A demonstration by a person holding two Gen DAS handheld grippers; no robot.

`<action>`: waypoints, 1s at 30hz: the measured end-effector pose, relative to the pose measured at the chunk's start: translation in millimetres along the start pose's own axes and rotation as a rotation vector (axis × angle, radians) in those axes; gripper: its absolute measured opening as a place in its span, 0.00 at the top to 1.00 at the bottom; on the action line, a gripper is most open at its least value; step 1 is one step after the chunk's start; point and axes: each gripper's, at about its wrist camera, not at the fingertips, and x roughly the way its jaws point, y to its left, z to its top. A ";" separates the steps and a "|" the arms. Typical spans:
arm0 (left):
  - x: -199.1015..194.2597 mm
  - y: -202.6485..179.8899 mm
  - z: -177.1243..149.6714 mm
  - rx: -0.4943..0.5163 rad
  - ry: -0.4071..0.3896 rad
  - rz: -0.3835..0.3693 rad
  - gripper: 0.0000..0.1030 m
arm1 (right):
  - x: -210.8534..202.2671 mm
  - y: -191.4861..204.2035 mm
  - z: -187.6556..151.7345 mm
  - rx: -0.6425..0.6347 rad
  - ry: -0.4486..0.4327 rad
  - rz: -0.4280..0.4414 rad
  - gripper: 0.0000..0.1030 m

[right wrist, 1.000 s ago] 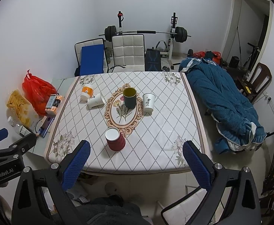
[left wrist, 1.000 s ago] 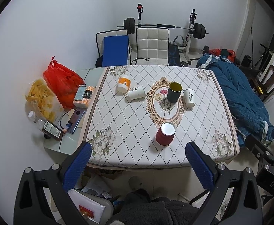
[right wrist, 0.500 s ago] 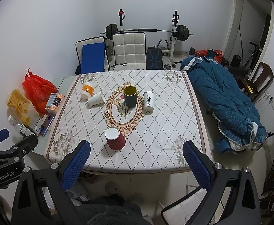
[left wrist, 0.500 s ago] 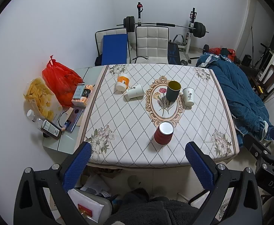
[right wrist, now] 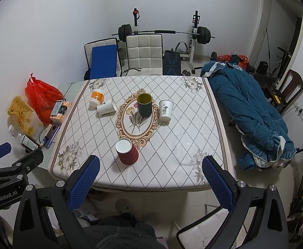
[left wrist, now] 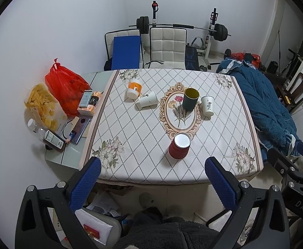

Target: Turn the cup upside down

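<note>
A red paper cup (left wrist: 179, 149) (right wrist: 127, 151) stands near the table's front edge, its white top facing up. A dark green cup (left wrist: 190, 99) (right wrist: 144, 105) stands open side up on the floral medallion. A white printed cup (left wrist: 207, 105) (right wrist: 165, 110) stands beside it on the right. Another white cup (left wrist: 147, 101) (right wrist: 106, 109) lies on its side at the left, next to an orange-and-white cup (left wrist: 134, 88) (right wrist: 96, 98). My left gripper (left wrist: 151, 182) and right gripper (right wrist: 149, 179) are both open and empty, held high in front of the table, well short of the cups.
The table (left wrist: 213, 166) has a diamond-patterned cloth. A red bag (left wrist: 65, 87), a bag of chips, bottles and a phone sit on the glass strip at the left. A blue quilt (right wrist: 251, 112) lies to the right. Chairs and a weight bench stand behind.
Both grippers have drawn slightly up and back, so the table looks a little smaller and farther. Nothing on the table has moved.
</note>
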 end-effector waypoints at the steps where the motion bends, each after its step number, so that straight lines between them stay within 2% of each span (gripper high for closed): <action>1: 0.0 0.3 0.1 0.001 0.001 0.000 0.01 | 0.2 -0.2 -0.3 0.000 0.000 0.002 0.02; 30: 3.8 0.4 -0.4 -0.012 0.002 0.008 0.01 | 2.3 2.5 1.9 -0.009 0.003 0.007 0.02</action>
